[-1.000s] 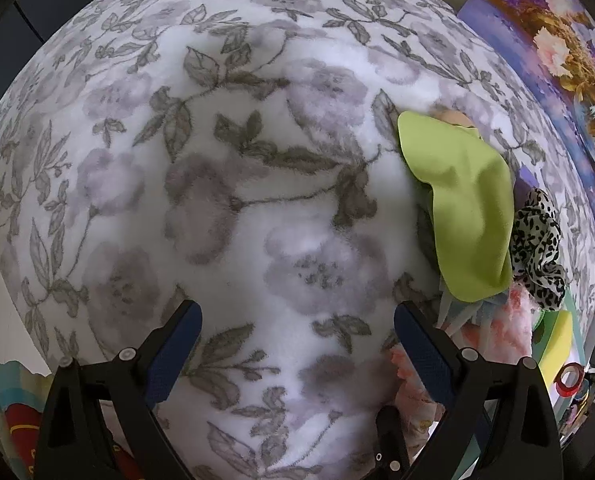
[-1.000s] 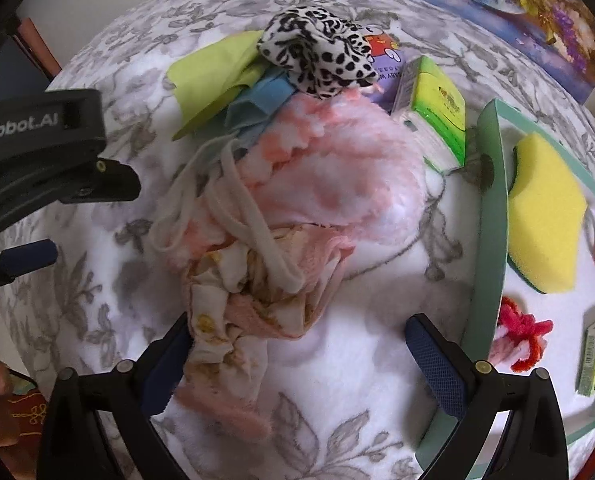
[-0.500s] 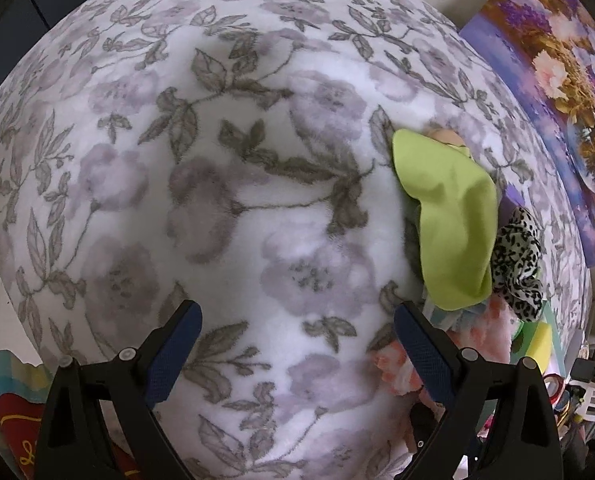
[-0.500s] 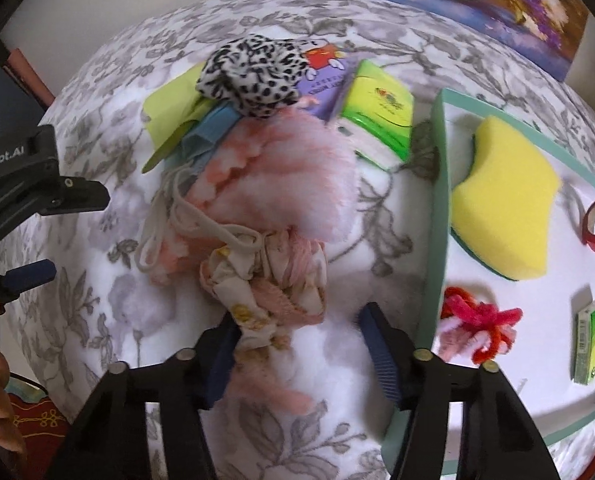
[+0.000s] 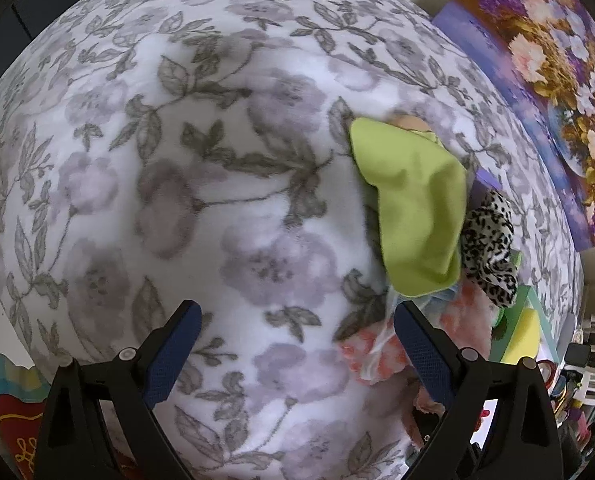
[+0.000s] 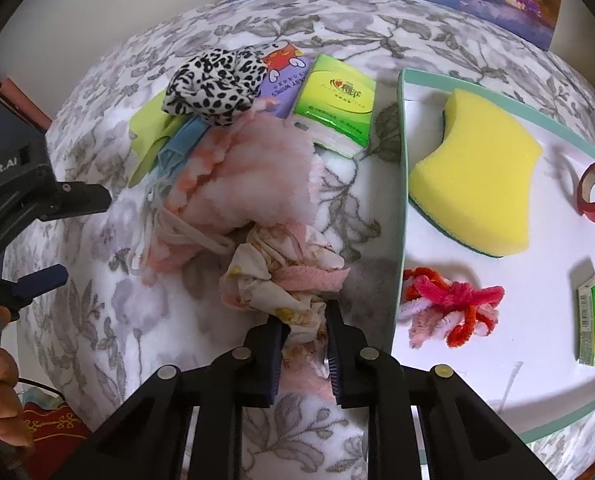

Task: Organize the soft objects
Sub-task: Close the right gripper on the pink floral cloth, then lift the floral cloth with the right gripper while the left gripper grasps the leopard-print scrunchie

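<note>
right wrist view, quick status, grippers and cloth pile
Right gripper shut on floral cloth. Left gripper open, over bare blanket. Fluffy pink cloth lies against the floral one.

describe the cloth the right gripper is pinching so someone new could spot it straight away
On the floral blanket, just left of the teal-rimmed white tray, lies a heap of soft things. At its near end the right gripper is shut on a crumpled cream cloth with yellow flowers. Unlike the fluffy pink-and-white piece behind it, it is thin, printed fabric.
</note>
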